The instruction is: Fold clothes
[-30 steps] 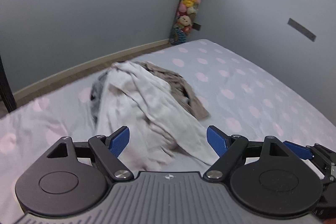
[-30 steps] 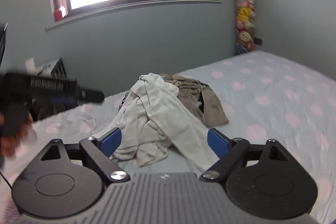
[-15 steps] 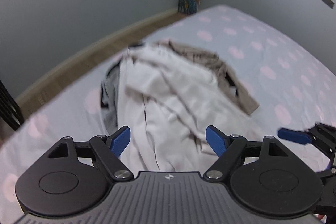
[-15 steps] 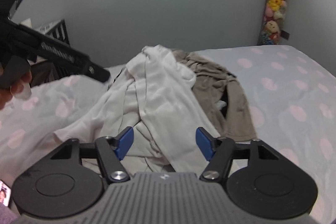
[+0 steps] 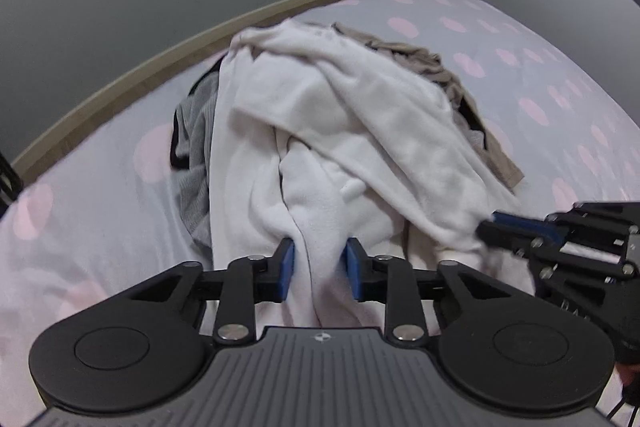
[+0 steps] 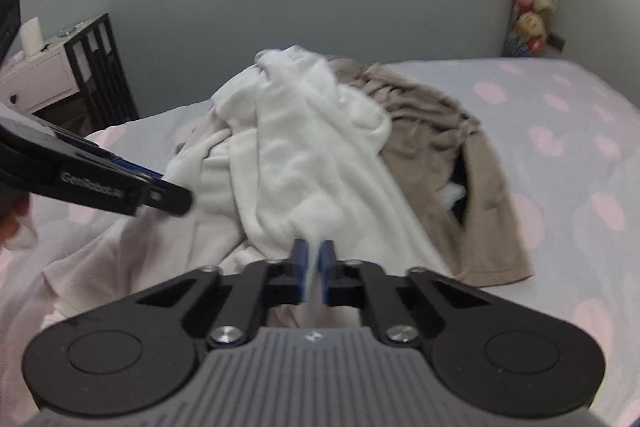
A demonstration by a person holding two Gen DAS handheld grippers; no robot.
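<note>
Both hand-held grippers dropped: left (image 5: 320, 261) closing on white garment (image 5: 340, 131), right (image 6: 314, 259) clamps it.

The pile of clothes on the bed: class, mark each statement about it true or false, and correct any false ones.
1. The white garment lies on top of the pile. True.
2. The right tool is wide open above the bed. False: it is shut on white cloth.
3. A beige garment lies beside the white one. True.
4. The bedsheet is striped. False: it has pink dots.
5. The left tool has white cloth between its fingers. True.
</note>
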